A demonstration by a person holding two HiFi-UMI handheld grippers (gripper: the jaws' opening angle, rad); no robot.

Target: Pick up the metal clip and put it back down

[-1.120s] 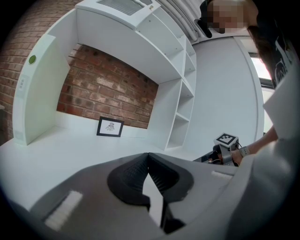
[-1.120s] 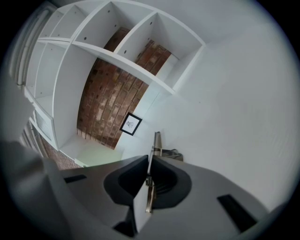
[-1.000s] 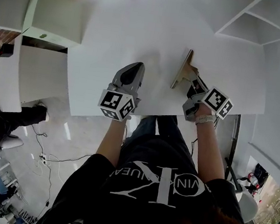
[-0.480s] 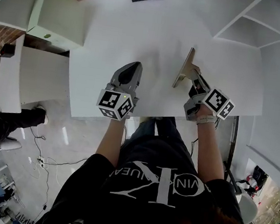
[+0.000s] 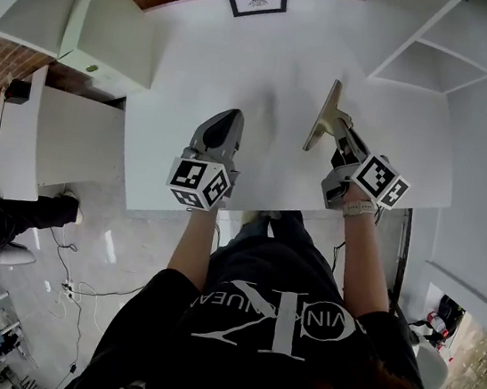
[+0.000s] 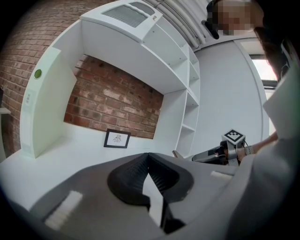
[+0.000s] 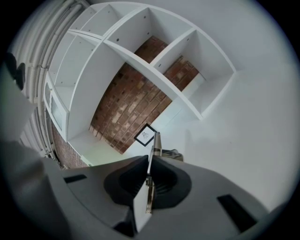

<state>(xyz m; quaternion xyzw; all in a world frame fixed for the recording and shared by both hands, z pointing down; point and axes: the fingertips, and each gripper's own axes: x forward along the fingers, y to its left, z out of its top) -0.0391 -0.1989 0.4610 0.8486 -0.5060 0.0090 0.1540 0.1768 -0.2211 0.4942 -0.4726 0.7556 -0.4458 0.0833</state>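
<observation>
The right gripper point(image 5: 339, 140) is clenched on the metal clip point(image 5: 323, 118). The clip's thin plate stands edge-on between the jaws and sticks out past their tips, over the right half of the white table point(image 5: 280, 59); whether it touches the table cannot be told. The left gripper point(image 5: 225, 124) is over the table's near middle, well apart from the clip, its jaws pressed together with nothing between them.

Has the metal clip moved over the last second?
Yes, slightly: the metal clip, in the right gripper, now sits nearer the framed picture in the head view.
</observation>
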